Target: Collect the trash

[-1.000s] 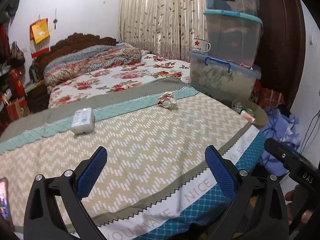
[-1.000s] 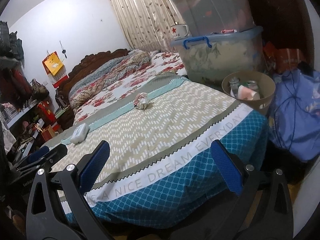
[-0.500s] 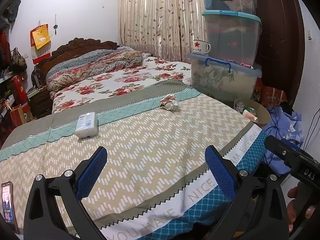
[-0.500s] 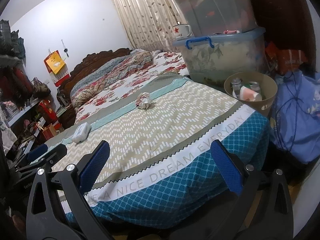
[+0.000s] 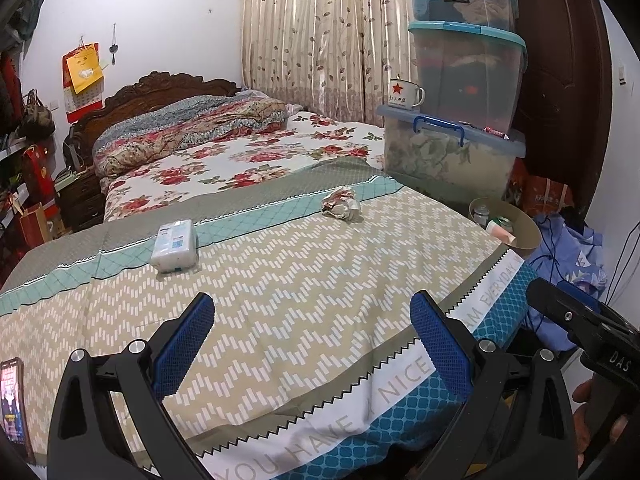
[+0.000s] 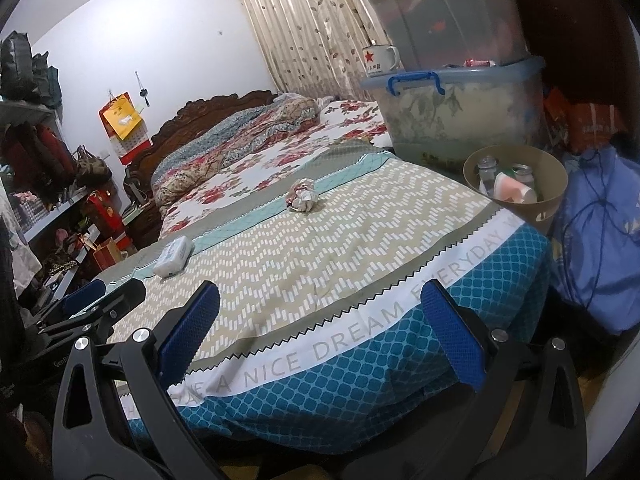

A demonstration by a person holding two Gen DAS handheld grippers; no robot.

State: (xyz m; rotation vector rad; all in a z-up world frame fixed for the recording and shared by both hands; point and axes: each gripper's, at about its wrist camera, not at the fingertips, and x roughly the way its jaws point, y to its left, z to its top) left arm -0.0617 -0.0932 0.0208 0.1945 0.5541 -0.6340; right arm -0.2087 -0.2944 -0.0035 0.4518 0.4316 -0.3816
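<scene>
Bedroom scene, and the bed (image 5: 280, 280) fills both views, a zigzag-patterned cover spread over its foot end. Crumpled wrapper trash (image 5: 341, 209) sits on the teal band of that cover, toward the bed's right edge. A white tissue pack (image 5: 175, 246) lies on the same band, well apart to the left. Just off the bed's right corner stands a tan waste bin (image 6: 554, 200) holding cans and a cup. The left gripper (image 5: 312, 340) hovers over the foot edge, jaws spread wide, holding nothing. The right gripper (image 6: 320, 328) likewise hangs wide open and empty.
</scene>
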